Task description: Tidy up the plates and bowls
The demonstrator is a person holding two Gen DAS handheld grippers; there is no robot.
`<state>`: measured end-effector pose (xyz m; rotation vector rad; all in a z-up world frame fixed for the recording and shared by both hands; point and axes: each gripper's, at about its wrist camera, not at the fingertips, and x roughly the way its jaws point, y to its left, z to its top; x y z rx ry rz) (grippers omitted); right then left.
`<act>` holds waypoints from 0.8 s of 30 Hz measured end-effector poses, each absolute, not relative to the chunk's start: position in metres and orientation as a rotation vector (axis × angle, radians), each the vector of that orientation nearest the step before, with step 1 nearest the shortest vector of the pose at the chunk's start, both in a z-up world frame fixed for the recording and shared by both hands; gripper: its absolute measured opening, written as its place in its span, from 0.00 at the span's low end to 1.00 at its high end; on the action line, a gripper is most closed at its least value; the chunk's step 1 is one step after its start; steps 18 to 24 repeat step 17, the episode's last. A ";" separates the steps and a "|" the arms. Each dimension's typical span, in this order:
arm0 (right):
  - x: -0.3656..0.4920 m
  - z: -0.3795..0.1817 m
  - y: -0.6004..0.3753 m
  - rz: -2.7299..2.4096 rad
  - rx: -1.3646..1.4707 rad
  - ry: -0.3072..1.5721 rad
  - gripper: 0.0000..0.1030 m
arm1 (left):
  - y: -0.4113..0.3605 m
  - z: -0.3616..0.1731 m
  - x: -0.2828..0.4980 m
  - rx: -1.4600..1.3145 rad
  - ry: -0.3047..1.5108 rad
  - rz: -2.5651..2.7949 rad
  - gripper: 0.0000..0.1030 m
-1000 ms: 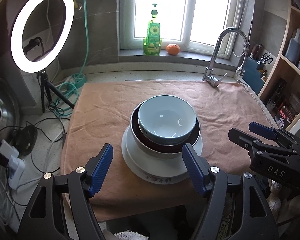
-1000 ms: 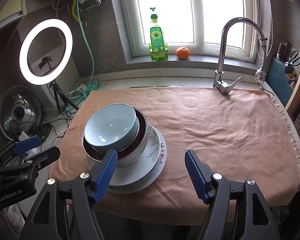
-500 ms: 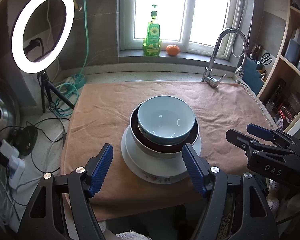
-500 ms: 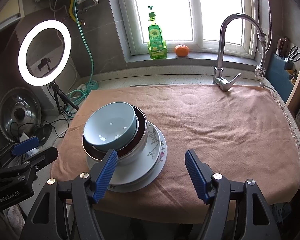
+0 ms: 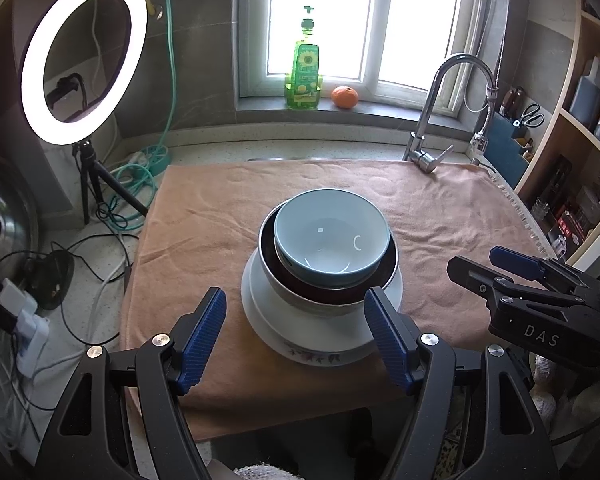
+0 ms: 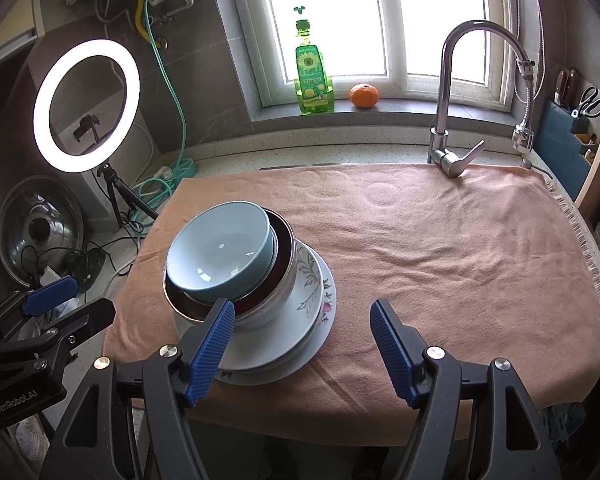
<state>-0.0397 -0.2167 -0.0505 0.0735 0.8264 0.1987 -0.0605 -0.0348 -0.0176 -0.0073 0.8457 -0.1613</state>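
Note:
A light blue bowl (image 5: 332,236) sits nested in a dark red bowl (image 5: 300,286), which rests on stacked white floral plates (image 5: 312,340) on an orange towel (image 5: 208,224). The stack also shows in the right wrist view: blue bowl (image 6: 220,256), red bowl (image 6: 280,264), plates (image 6: 312,292). My left gripper (image 5: 296,336) is open and empty, its fingers on either side of the stack's near edge, just short of it. My right gripper (image 6: 302,350) is open and empty, to the right of the stack, its left finger (image 6: 212,344) in front of the bowls.
A faucet (image 6: 452,92) stands at the towel's back right. A green soap bottle (image 6: 312,76) and an orange (image 6: 364,96) sit on the windowsill. A ring light (image 5: 84,60), cables and a pot lid (image 6: 40,228) are on the left. Shelves (image 5: 572,120) are on the right.
Both views have shifted only slightly; the stack sits a little lower in the left wrist view. Both grippers stay open and the dishes have not moved.

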 end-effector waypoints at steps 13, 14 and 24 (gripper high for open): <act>-0.033 -0.056 -0.218 0.201 0.086 0.847 0.65 | -0.035 -0.017 -0.059 -0.009 0.845 -0.158 0.69; -0.034 -0.056 -0.218 0.201 0.085 0.844 0.65 | -0.035 -0.017 -0.059 -0.009 0.844 -0.157 0.69; -0.032 -0.057 -0.218 0.200 0.082 0.843 0.65 | -0.035 -0.017 -0.058 -0.006 0.840 -0.155 0.69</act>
